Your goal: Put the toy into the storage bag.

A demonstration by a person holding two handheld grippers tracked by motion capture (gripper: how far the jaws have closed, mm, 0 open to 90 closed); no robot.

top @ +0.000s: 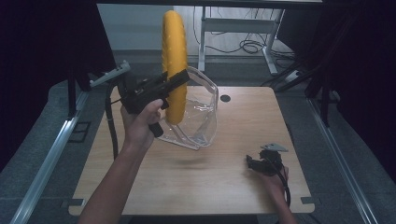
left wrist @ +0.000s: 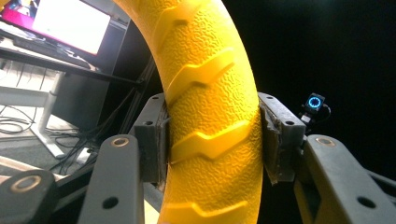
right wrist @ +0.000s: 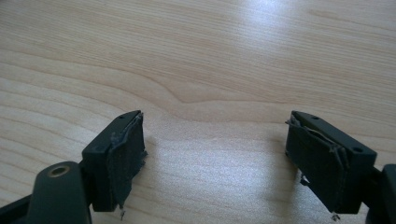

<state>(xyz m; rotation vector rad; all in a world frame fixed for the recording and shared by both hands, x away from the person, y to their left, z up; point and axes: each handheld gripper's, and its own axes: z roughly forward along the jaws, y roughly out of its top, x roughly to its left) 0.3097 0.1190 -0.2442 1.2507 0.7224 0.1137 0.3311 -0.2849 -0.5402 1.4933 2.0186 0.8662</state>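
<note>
Left gripper view, jaws clamping yellow ring (left wrist: 210, 116), lifted

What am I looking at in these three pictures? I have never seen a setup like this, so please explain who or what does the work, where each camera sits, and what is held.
No robot here: a person holds a hand-operated two-jaw gripper in each hand. The high view looks down on a wooden table from above the person's side. The other two pictures come from cameras riding on the grippers, looking along their black jaws.

The left gripper is raised above the table and clamped on a yellow ring with a tyre-like tread; its own view shows both pads pressed against the ring. Below it a clear plastic bag stands open on the table, the ring's lower end inside it.

The right gripper rests near the table's right edge, its jaws wide open with nothing between them, just bare wood.
</note>
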